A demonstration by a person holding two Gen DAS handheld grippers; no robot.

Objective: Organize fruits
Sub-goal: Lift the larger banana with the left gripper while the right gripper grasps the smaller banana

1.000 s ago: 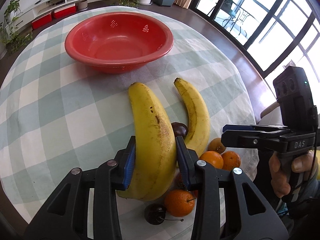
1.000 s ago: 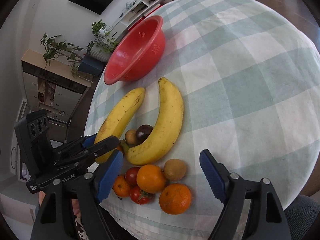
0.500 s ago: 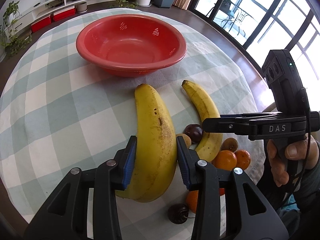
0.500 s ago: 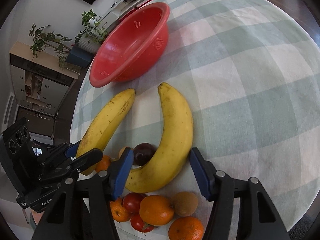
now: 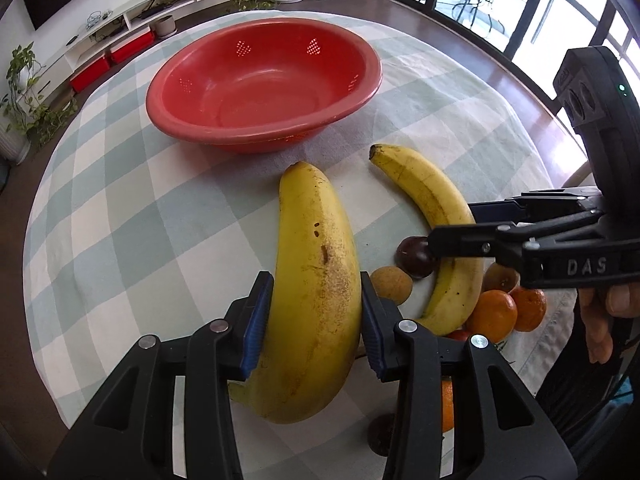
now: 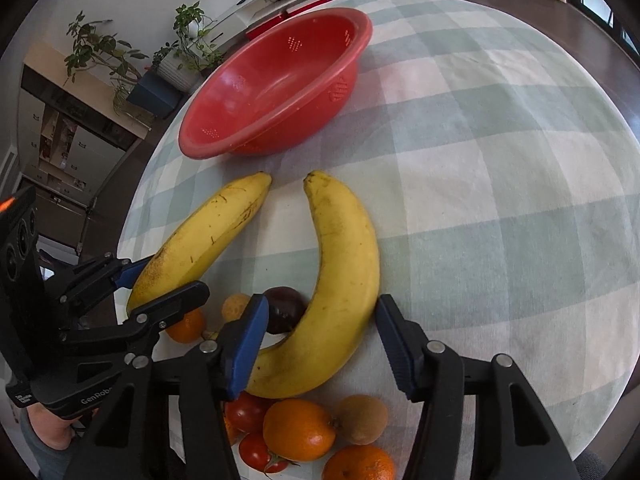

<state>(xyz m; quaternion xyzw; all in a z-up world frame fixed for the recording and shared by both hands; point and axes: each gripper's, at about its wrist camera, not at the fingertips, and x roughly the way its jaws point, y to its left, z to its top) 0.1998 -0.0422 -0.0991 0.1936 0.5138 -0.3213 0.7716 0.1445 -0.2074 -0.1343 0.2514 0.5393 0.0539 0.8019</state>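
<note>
**Near, at the tongs**
- Left tongs: clenched on the left banana at its thick lower half, both blue pads against the skin.
- Right tongs: jaws closing round the right banana, with both pads at its skin near the lower bend.
- Small fruit is heaped beneath and between the two tongs: oranges, tomatoes, a kiwi and a dark plum tucked into the right banana's curve.
- The table's near edge runs just under both tongs, and the heap sits right at it.

**Middle**
- Cloth: pale green and white check over a round table, lying flat. It is bare to the left of the left tongs and to the right of the right tongs.
- Both bananas point their tips away from the tongs towards the bowl, with a strip of bare cloth between the tips and the bowl.

**Far**
- Bowl: red, perforated and nothing in it, standing straight ahead of both tongs.
- Beyond the table are a dark wood floor, a low white shelf, potted plants and tall windows.

**Change since a second ago**
- The right tongs stood wide over the oranges, and now they bracket the right banana.
- The left tongs gripped the same banana then as now, but the bowl now looks nearer.
</note>
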